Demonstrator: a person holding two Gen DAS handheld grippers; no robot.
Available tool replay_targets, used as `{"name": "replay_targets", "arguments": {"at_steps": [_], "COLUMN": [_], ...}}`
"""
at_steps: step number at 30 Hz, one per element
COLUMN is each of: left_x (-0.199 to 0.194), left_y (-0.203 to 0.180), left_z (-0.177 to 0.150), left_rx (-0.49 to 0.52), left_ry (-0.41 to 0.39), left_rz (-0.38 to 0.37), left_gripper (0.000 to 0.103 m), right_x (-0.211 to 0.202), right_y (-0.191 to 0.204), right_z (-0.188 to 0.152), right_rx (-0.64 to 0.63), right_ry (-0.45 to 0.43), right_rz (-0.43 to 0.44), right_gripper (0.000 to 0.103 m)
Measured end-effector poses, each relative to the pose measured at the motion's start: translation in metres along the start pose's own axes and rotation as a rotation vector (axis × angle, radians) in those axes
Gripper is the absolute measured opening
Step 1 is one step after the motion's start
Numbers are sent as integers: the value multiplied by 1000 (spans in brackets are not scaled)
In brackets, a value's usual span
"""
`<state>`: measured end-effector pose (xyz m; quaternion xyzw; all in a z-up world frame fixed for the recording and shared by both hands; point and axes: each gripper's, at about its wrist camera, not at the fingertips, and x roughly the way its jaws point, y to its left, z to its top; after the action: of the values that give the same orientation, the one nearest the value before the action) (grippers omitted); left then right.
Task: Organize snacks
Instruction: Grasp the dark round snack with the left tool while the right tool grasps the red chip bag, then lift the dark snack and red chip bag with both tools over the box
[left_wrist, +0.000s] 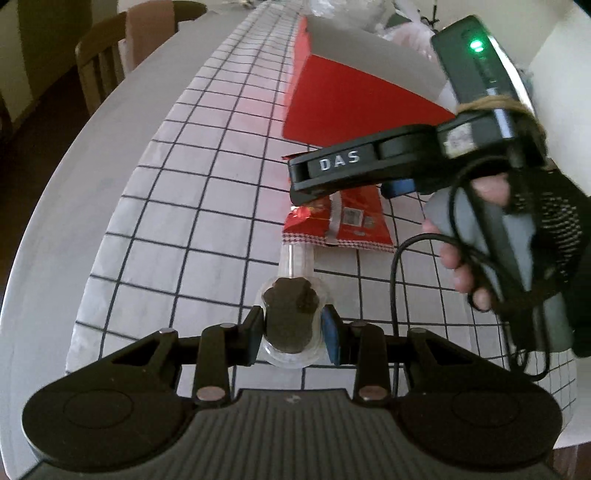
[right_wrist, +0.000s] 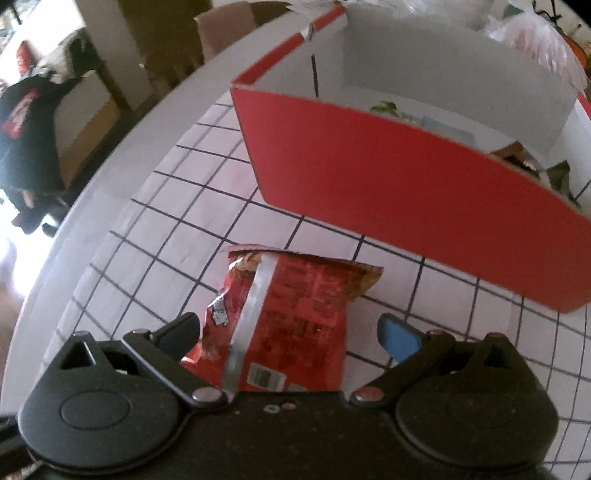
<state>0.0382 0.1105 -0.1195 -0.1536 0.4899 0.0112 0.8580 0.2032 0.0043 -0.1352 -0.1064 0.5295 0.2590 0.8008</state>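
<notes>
- The left gripper (left_wrist: 291, 334) is clamping a paw-shaped chocolate lollipop (left_wrist: 291, 317) in its clear plastic wrap, pads pressing on both flanks of the dark paw, the stick end pointing out toward the table's far side.
- The right gripper (right_wrist: 291, 332) is hanging with jaws spread wide over a red snack packet (right_wrist: 291, 314); in the left wrist view one finger is lying just above the packet's crinkled top, while in its own view the pads are standing clear of both sides, gripping nothing.
- The packet is lying flat on the checked tablecloth (left_wrist: 184, 206), seam side up, just in front of the red cardboard box (right_wrist: 406, 192), whose open top is showing other snacks already inside.
- The packet is looking light, soft and crinkly, likely slippery foil with brittle contents; a pinch across a sealed end or the raised back seam looks safer than squeezing the puffed middle.
- The lollipop is appearing light and rigid inside thin slick wrap, likely to crack or twist under hard pressure; the present hold across the paw's waist seems sound.
- The box's near wall is standing tall and close behind the packet, so anything lifted will probably need to rise clear of that rim.
- The cloth to the left is lying bare toward the table's rounded edge (right_wrist: 110, 158), leaving room there; the two grippers are working near each other.
</notes>
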Motion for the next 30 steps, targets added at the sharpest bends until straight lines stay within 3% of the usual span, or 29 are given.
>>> {"name": "replay_targets", "arguments": {"at_steps": [8, 11, 16, 30], "left_x": [1, 1, 1, -4], "left_y": [8, 8, 7, 6], "left_z": [-10, -10, -10, -3], "left_rx": [-36, -39, -38, -79], "left_ry": [10, 7, 3, -4], "left_rz": [10, 10, 16, 12], "left_gripper": [33, 33, 33, 33], "right_x": [15, 15, 7, -31], "right_y": [17, 21, 20, -26], "right_z": [0, -2, -4, -32], "right_rx": [0, -21, -37, 43], "right_ry": [5, -3, -23, -21], "right_rz": [-73, -104, -104, -50], "right_gripper": [102, 95, 75, 75]}}
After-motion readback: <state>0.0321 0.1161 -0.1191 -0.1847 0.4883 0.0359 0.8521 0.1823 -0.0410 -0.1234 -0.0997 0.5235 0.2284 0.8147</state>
